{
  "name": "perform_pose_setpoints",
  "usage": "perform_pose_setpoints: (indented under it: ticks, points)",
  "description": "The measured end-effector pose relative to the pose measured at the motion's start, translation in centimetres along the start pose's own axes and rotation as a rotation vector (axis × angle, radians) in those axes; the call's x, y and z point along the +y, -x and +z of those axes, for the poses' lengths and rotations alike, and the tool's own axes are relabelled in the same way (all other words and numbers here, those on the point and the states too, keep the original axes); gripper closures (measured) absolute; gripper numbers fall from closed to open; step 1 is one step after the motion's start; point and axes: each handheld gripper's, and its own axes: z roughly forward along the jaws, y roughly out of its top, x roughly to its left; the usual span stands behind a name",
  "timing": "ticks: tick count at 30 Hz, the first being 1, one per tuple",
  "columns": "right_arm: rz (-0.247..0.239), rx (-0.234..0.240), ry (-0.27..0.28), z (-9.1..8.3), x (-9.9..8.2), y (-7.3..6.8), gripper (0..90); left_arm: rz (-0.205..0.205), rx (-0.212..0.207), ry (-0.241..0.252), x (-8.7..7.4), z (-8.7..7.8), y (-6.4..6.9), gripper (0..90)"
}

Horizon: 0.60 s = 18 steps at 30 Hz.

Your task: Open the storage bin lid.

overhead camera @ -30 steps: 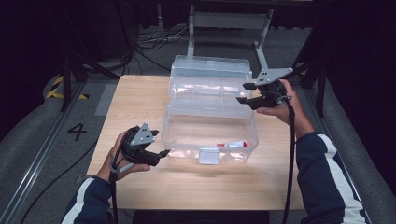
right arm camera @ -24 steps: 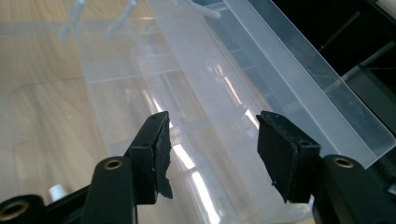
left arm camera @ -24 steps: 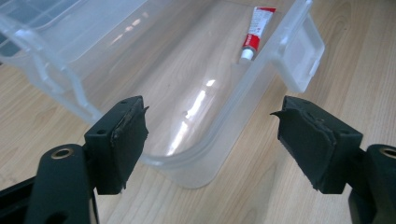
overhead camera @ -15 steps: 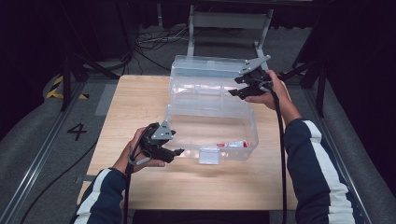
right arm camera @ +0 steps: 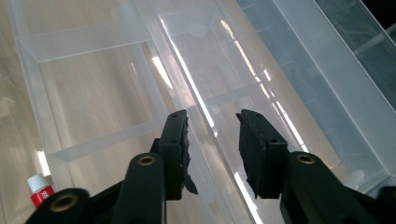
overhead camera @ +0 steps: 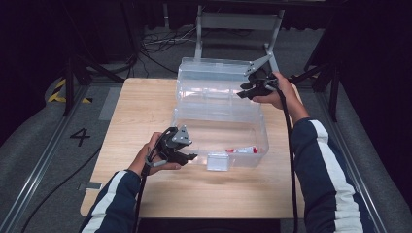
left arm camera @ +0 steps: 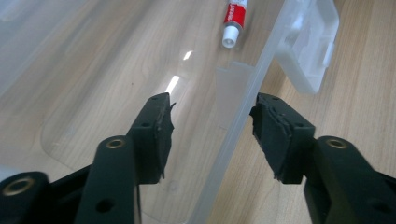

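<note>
1. Clear plastic box [overhead camera: 218, 121]: a transparent, thin-walled container with its hinged lid [overhead camera: 214, 77] standing open at the far side. It sits in the middle of the wooden surface [overhead camera: 136, 111].
2. Left gripper [overhead camera: 190, 157]: at the box's near-left corner. In the left gripper view the near wall [left arm camera: 243, 116] runs between the two black jaws, which have just been closing. A gap shows on both sides, so the pads do not yet press.
3. Right gripper [overhead camera: 243, 92]: at the far-right edge, where box meets lid. Its jaws have also just been closing. They straddle a clear ridge [right arm camera: 210, 126] without visibly touching it.
4. Handling, as a judgement: the box looks light, stiff at rims and corners but springy in the flat walls. Its glossy faces are likely slippery. The rim edge or a corner offers the firmest hold, and hard pinching could crack it.
5. Contents: a small red-and-white tube [left arm camera: 232, 23] lies loose on the box floor near the front latch [overhead camera: 217, 161]. It would probably roll if the box is tilted.
</note>
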Motion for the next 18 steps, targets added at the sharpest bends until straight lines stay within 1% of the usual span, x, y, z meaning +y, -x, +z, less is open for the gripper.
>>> perform_pose_setpoints:
  ticks: [1,3,5,6,9,10,11,12,15,17,18]
  points:
    - [-0.004,0.004,-0.001,0.0,0.1,0.0,66.5,0.011,0.009,-0.003,0.1,0.0,0.0,50.2]
    - [-0.016,0.008,-0.007,0.0,0.3,-0.1,70.7,0.016,-0.001,-0.001,0.2,0.0,0.1,53.5]
    - [-0.025,0.015,-0.004,0.1,0.4,-0.2,72.6,0.036,-0.003,-0.016,0.3,0.1,0.2,57.9]
    - [-0.027,0.015,-0.01,0.2,0.5,-0.3,73.0,0.058,-0.004,-0.036,0.5,0.2,0.3,61.6]
    - [-0.041,0.018,-0.028,0.3,0.9,-0.3,74.3,0.099,-0.015,-0.054,0.7,0.6,0.7,70.7]
    - [-0.041,0.018,-0.028,0.3,0.9,-0.3,74.3,0.099,-0.015,-0.054,0.7,0.6,0.7,72.4]
    - [-0.049,0.017,-0.038,0.4,1.1,-0.3,74.9,0.118,0.001,-0.06,0.8,0.8,0.9,72.4]
    - [-0.073,0.009,-0.058,0.4,1.3,-0.4,75.1,0.123,0.002,-0.066,0.9,0.8,0.9,72.4]
    - [-0.118,-0.003,-0.105,0.6,2.0,-0.8,76.9,0.113,-0.014,-0.069,1.0,0.8,0.8,73.6]
    - [-0.131,-0.001,-0.138,0.6,2.5,-0.9,78.0,0.099,-0.019,-0.071,1.1,0.8,0.7,73.8]
    - [-0.152,-0.003,-0.161,0.7,2.8,-1.0,79.0,0.093,-0.02,-0.07,1.1,0.8,0.7,73.8]
